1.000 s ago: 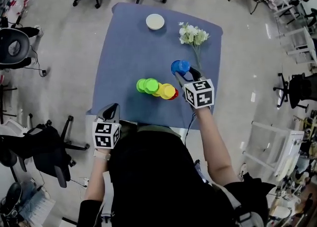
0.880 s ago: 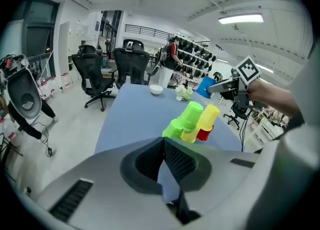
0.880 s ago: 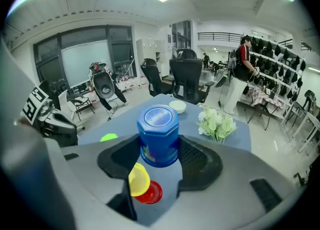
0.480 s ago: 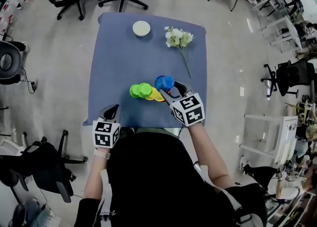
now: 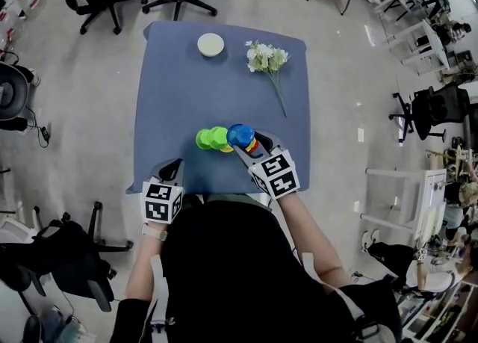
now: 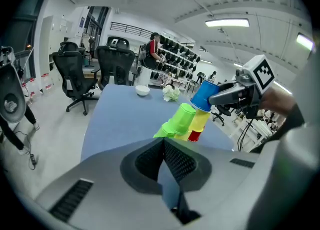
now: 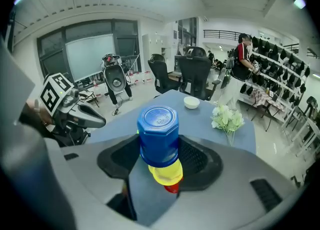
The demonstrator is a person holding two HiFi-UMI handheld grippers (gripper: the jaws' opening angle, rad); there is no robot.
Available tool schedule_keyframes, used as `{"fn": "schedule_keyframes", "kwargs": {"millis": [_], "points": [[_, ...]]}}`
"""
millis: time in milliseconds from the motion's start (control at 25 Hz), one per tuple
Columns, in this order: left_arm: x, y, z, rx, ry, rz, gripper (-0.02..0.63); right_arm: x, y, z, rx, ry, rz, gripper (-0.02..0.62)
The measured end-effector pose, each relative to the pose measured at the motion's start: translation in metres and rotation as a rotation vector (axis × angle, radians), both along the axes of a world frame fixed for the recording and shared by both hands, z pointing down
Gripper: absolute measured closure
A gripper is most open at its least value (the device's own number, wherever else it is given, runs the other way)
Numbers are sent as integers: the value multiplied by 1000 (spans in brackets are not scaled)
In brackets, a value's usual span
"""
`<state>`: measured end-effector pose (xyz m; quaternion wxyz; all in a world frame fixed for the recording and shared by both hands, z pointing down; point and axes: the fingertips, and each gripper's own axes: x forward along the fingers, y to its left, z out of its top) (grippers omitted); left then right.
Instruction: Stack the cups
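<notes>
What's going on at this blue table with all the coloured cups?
A person is stacking plastic cups, with a handheld gripper in each hand. The right gripper grips an upside-down blue plastic cup right above a yellow cup that sits over a red cup. Green cups stand beside them on the blue-clothed table. The left gripper is shut and empty, near the table's front edge.

Five cups [image 5: 240, 135], one bowl [image 5: 210, 44], one flower bunch [image 5: 267, 57].
</notes>
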<state>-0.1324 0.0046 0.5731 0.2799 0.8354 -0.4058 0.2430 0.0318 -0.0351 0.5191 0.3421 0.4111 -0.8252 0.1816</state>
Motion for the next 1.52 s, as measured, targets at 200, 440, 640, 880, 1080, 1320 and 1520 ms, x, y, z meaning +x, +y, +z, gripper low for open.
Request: {"fn": "schedule_keyframes", "kwargs": {"millis": [200,440,640,880,1080,1320,1520], "points": [[-2,0,1,-11,-3,12,595,-2,0,6,-9,8,1,345],[-4,0,2,-17,-3,20,595,-4,-1,9,1,-10,23,339],[-1,0,4,-18,-5,30,595,-3,0,9,6,-20,29,324],[7,-4,1,-9,-8,57,595,-1,3,-3,25,-53,37,321],[22,-18,-20,38,0,95,595,12,8,-27,71,-92,74,321],[50,-42,-64,137,24,160,595,41,11,-69,181,-147,170,362],[80,-57,-109,238,69,212,595,73,20,-100,283,-166,260,428]]}}
